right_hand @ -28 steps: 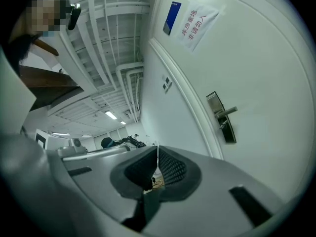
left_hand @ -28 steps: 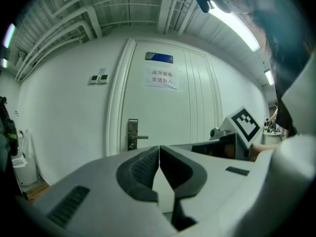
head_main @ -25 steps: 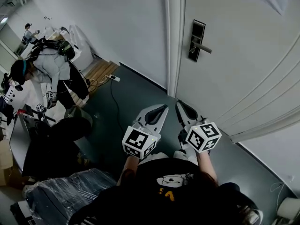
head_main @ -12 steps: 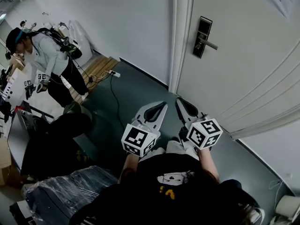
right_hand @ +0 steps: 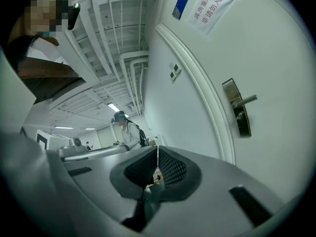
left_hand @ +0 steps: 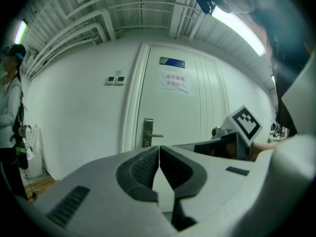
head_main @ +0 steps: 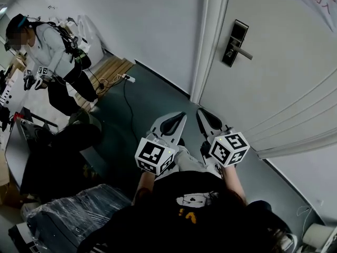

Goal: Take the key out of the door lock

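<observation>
The door lock (head_main: 235, 42) is a dark, upright rectangular plate set in a smooth white door (head_main: 284, 73) with moulded panel grooves. A slim metallic lever handle (head_main: 244, 51) projects from the plate's middle, away from the door frame. The key cannot be made out on the plate in any view, as the plate shows too small.

The left gripper (head_main: 181, 119) and the right gripper (head_main: 200, 115) are light grey moulded shells with dark ribbed pads (left_hand: 143, 169). Both are held well below the door lock, over the dark green floor (head_main: 142, 104), apart from the door, tips pointing toward it.

The left gripper's jaws meet along a thin seam, and nothing is clamped between them. The right gripper's jaws are likewise fully closed and hold nothing. In the right gripper view the door lock (right_hand: 237, 113) lies above and to the right of the jaw tips.
</observation>
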Demonstrator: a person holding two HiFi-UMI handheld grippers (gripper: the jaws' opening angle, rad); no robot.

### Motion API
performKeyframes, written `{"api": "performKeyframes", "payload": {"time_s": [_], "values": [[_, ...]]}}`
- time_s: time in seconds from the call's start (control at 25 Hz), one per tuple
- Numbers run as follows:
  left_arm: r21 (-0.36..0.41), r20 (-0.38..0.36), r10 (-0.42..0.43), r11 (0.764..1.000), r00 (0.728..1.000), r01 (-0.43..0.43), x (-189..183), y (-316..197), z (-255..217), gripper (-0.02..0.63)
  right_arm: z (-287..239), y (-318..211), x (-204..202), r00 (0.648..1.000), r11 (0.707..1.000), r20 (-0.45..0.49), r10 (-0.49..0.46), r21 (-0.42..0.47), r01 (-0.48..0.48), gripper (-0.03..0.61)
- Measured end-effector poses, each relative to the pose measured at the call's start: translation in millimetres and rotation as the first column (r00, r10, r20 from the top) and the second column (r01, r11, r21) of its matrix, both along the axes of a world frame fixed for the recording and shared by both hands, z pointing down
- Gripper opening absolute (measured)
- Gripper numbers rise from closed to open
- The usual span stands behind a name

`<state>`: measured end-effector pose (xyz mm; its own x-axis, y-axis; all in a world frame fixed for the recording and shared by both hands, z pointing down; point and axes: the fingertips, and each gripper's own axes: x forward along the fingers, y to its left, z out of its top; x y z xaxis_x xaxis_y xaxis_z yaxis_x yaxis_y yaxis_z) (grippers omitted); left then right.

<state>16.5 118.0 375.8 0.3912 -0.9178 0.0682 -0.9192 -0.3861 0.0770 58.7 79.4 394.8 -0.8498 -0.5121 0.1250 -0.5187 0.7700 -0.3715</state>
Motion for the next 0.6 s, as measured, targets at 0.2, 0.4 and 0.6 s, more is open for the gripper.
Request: {"api": "performKeyframes", "payload": {"time_s": [0.2, 0.4, 0.6], "values": [[-0.012, -0.001, -0.017, 1.000, 1.000, 0.017, -22.9, -27.6, 7.8, 0.009, 9.5, -29.3, -21.2, 1.000, 1.000, 0.009, -0.008, -0.016, 0.008, 0.009], [-0.020, 0.004, 0.006, 1.000, 1.000, -0.006, -39.3, -71.5, 13.9, 0.009, 19.9, -71.3, -39.5, 1.000, 0.999, 0.006, 0.009, -0.034, -0.009, 0.009], [-0.015, 0.008, 0.058, 0.998, 0.998, -0.058, -40.8, -126.5, 10.5, 0.009, 15.0, -130.4, -44.8, 0.999, 0.999, 0.008, 0.048, -0.026, -0.047, 0.009]]}}
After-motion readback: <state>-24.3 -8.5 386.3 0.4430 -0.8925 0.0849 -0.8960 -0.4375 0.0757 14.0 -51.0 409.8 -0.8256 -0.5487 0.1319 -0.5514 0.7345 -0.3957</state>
